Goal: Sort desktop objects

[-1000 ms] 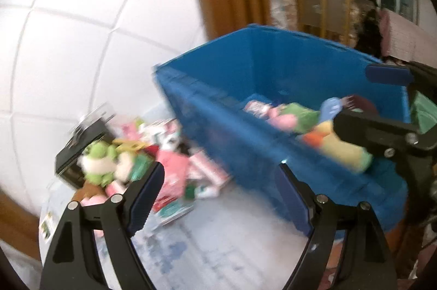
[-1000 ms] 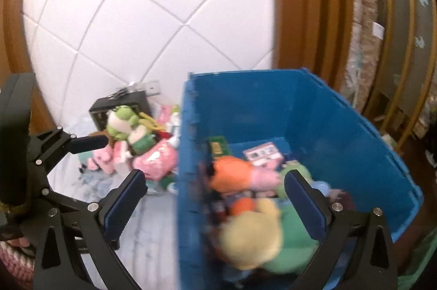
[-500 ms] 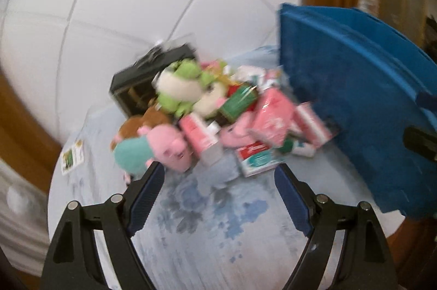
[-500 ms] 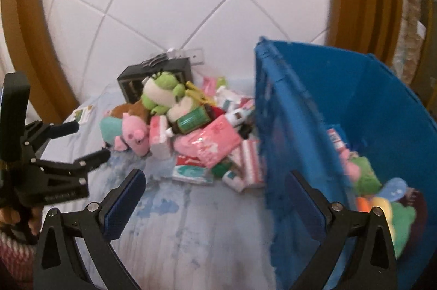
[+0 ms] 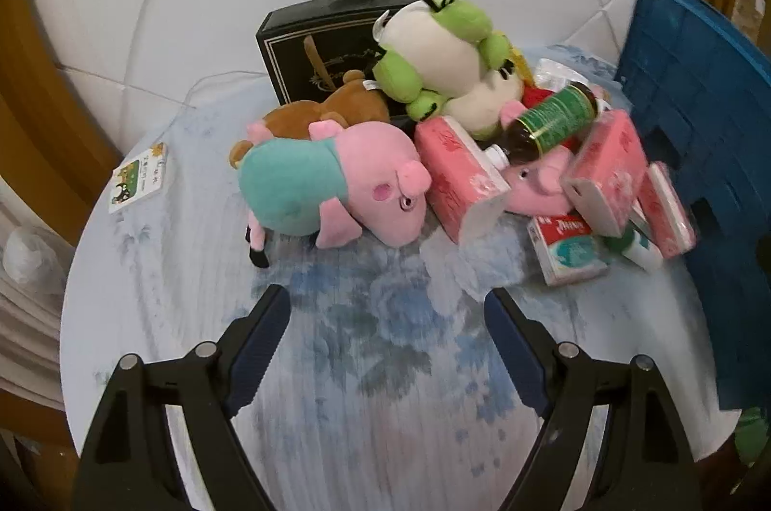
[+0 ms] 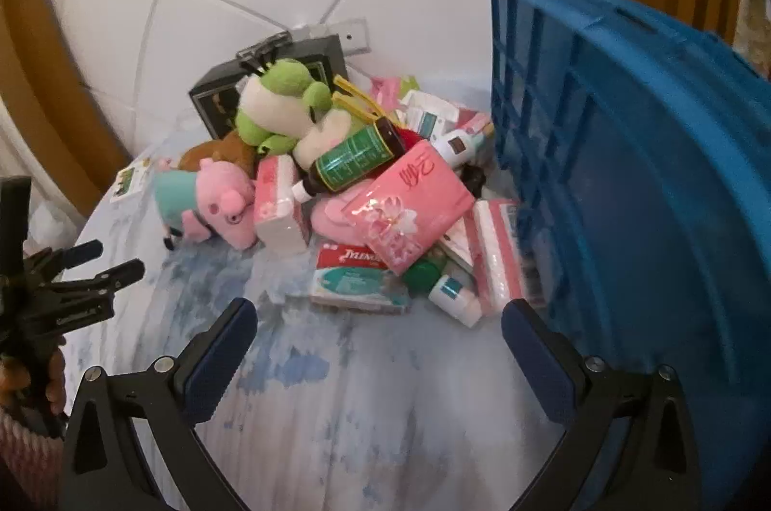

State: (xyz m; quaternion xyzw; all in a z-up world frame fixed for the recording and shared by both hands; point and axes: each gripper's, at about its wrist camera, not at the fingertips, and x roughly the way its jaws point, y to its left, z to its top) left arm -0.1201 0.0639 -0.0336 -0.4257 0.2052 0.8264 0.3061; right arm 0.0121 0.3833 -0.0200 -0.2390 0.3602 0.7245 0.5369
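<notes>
Tabletop (image 6: 366, 405) heap — tissue pack (image 6: 409, 205), Chinese script.

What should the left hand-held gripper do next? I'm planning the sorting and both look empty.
Probably ease the left hand-held gripper forward and down onto the pink pig plush. Its jaws stand open with nothing between them, and the plush lies at the near edge of the pile, directly ahead, with bare tablecloth in between and nothing resting on top of it.
</notes>
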